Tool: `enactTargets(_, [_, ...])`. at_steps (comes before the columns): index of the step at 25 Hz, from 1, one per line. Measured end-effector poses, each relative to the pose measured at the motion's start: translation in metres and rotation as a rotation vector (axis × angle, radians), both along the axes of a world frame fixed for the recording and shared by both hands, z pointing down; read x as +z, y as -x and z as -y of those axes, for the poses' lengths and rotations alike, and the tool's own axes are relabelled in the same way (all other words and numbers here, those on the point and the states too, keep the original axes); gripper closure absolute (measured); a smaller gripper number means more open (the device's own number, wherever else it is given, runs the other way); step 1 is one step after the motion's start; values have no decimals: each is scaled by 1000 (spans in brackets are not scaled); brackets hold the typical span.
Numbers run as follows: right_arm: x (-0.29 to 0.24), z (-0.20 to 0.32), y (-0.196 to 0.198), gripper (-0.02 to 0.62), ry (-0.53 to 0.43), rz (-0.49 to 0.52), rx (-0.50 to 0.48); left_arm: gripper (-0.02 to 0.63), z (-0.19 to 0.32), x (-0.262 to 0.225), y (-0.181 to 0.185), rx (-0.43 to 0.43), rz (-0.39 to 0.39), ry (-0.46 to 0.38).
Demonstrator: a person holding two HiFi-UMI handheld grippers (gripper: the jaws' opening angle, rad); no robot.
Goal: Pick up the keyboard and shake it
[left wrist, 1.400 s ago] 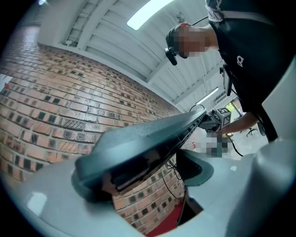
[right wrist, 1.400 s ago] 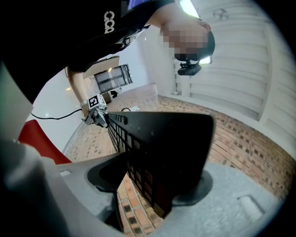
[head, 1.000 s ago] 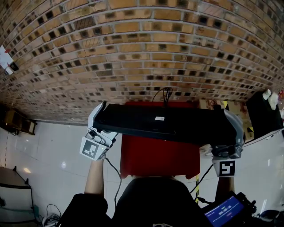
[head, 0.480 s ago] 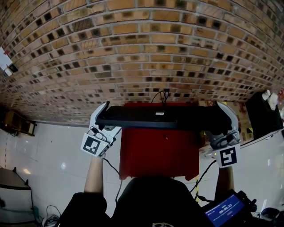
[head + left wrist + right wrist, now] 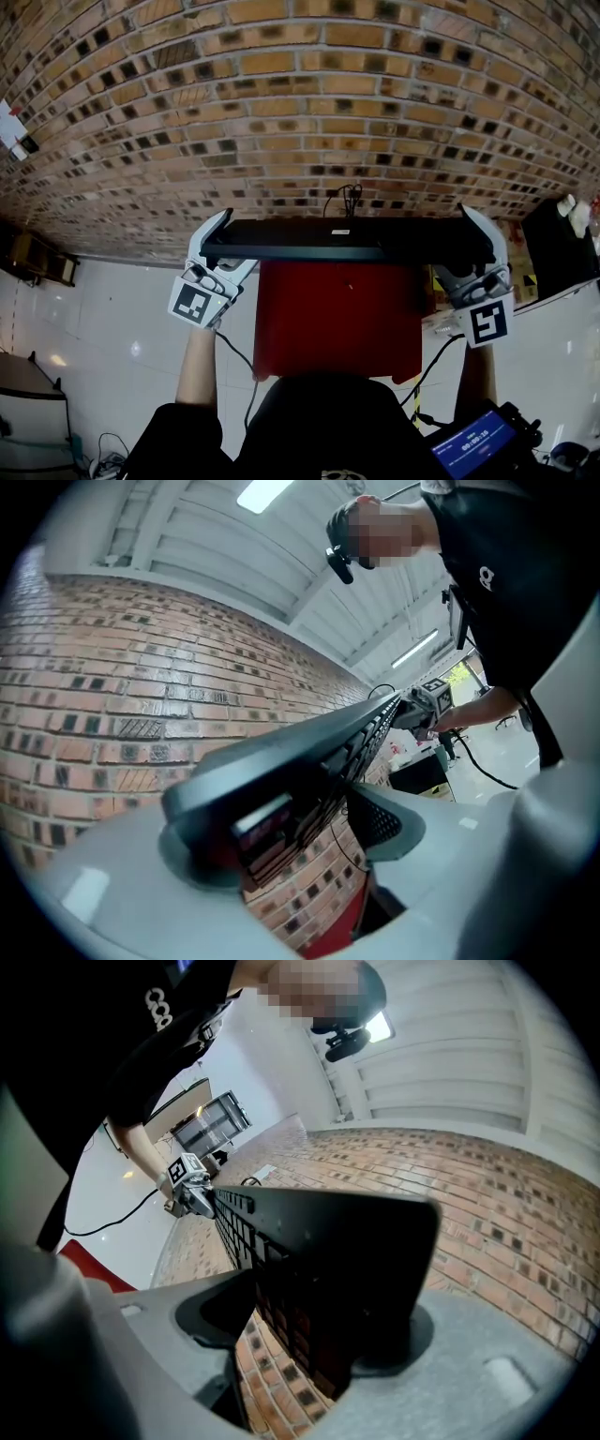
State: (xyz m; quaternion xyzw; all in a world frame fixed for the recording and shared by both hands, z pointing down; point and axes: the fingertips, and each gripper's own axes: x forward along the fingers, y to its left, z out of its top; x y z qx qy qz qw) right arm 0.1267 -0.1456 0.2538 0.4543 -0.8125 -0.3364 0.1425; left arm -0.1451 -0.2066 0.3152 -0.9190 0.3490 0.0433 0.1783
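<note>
A long black keyboard (image 5: 342,239) hangs level in the air before the brick wall, seen nearly edge-on in the head view. My left gripper (image 5: 223,246) clamps its left end and my right gripper (image 5: 469,248) clamps its right end. In the left gripper view the keyboard (image 5: 309,752) runs away from my left gripper (image 5: 291,836), key rows facing down; these jaws have just been closing, with the keyboard's end between them. In the right gripper view the keyboard (image 5: 328,1241) sits between both pads of my right gripper (image 5: 314,1335). A black cable (image 5: 349,199) loops off its far edge.
A red table (image 5: 337,319) stands right below the keyboard, against the brick wall (image 5: 300,112). A black box (image 5: 558,244) is at the right, a lit screen (image 5: 473,445) at the lower right, a wooden object (image 5: 37,255) at the left. White tiled floor lies around.
The keyboard has rolled from showing its broad underside to nearly edge-on and has levelled out. Its right end and my right gripper have come up in the picture, and my left gripper has shifted slightly.
</note>
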Motion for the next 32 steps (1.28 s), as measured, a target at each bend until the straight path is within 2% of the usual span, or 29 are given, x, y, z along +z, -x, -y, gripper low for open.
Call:
enactTargets(3, [2,5,-1,298,12,5,0,258,1,4,1,8,12,4])
enactTargets(7, [-5,5,2,298,-6,-6,1,216,0,-3,3,26,10,-13])
enactTargets(10, [-9,3,7,298,-19,-12,-2,259,2,-6,10,-6,4,-21])
enactTargets(14, [-5,11,10,298,-17,22,-21,264,4,-9,8,-13,13,-11])
enactTargets(17, [-2,14,3,285,-74,56,-18,261,0,-13,10,-58,40,-50])
enactTargets(21, [-1,11,-10,281,-143,128,-18,262,-8,-30,6,-109,146,-123])
enactTargets(24, [4,0,-27,278,-147,197,1,267,-19,-44,-11,-88,229,-200])
enactTargets(29, [56,-1,-74,255,-41,363,51,272,-22,-25,-68,15,400,-222])
enactTargets(32, [72,-10,-92,253,-5,387,89,272,-26,-18,-90,68,420,-228])
